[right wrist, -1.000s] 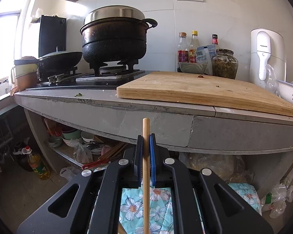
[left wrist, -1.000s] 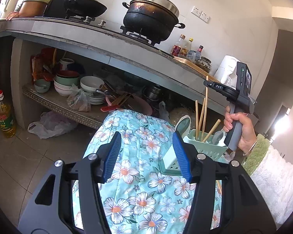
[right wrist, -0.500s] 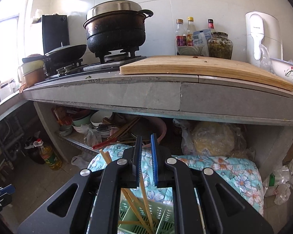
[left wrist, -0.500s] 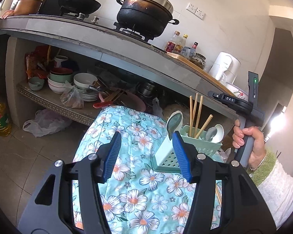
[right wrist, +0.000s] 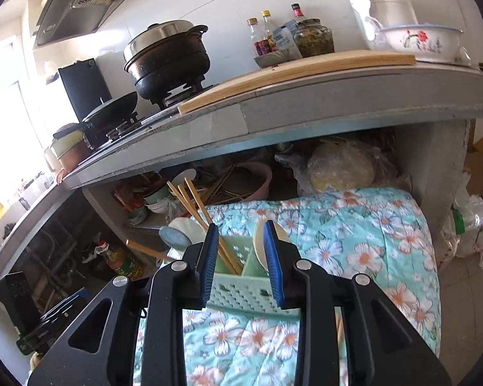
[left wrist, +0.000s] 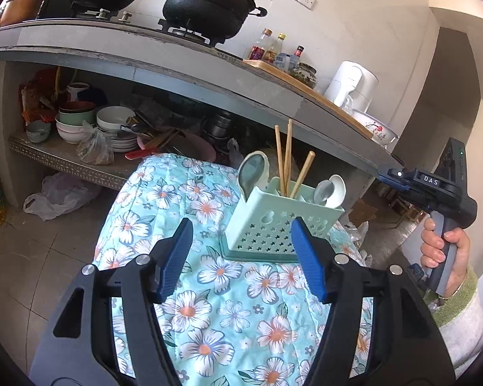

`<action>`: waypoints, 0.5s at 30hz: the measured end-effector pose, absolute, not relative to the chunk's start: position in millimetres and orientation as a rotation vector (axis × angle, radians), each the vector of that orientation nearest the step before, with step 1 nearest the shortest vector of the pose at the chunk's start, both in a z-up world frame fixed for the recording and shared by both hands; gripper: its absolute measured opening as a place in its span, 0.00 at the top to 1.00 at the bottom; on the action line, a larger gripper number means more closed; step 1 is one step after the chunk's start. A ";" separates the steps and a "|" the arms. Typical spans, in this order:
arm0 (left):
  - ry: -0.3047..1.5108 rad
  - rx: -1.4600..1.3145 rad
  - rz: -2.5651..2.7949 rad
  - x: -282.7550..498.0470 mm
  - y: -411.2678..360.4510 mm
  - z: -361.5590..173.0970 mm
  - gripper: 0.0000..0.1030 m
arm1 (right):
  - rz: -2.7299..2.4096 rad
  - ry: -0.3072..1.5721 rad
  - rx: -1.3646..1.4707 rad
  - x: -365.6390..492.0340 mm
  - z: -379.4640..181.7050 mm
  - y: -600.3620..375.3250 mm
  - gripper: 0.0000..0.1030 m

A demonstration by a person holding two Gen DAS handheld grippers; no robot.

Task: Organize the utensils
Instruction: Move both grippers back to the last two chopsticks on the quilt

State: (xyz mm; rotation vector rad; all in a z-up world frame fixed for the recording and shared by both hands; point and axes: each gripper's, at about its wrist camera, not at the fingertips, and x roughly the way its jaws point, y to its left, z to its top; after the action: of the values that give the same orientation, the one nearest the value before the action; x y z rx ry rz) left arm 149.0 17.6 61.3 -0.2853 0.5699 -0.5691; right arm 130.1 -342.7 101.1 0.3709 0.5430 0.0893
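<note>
while both fingers gape empty, caddy (left wrist: 283, 228) holds chopsticks (left wrist: 286, 160), counter (right wrist: 306, 103) looming behind

daylight scene, bright overall; strongest light enters from a window (right wrist: 3, 122) at the left of the right wrist view, blown out to white. under-counter shelf (left wrist: 64, 157) sits in shadow, detail muddy. both views show heavy fisheye bending, black vignette at corners. focus sharp centrally, softer toward edges; no motion blur noted
</note>
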 end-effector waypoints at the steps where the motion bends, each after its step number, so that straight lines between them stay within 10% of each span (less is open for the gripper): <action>1: 0.584 -0.277 -0.582 147.6 11.8 58.9 0.40 | 0.079 0.562 0.381 120.6 96.3 -349.1 0.72; 15: 0.837 -0.104 -0.754 121.9 -91.1 2.3 0.33 | 0.041 0.939 0.636 36.7 -50.5 -401.4 0.72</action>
State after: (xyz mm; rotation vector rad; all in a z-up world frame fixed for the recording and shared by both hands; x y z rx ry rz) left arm 121.9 -91.1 2.3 -0.1042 0.8370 -0.7543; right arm 36.7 -401.4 -50.5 0.6359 0.9391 0.0409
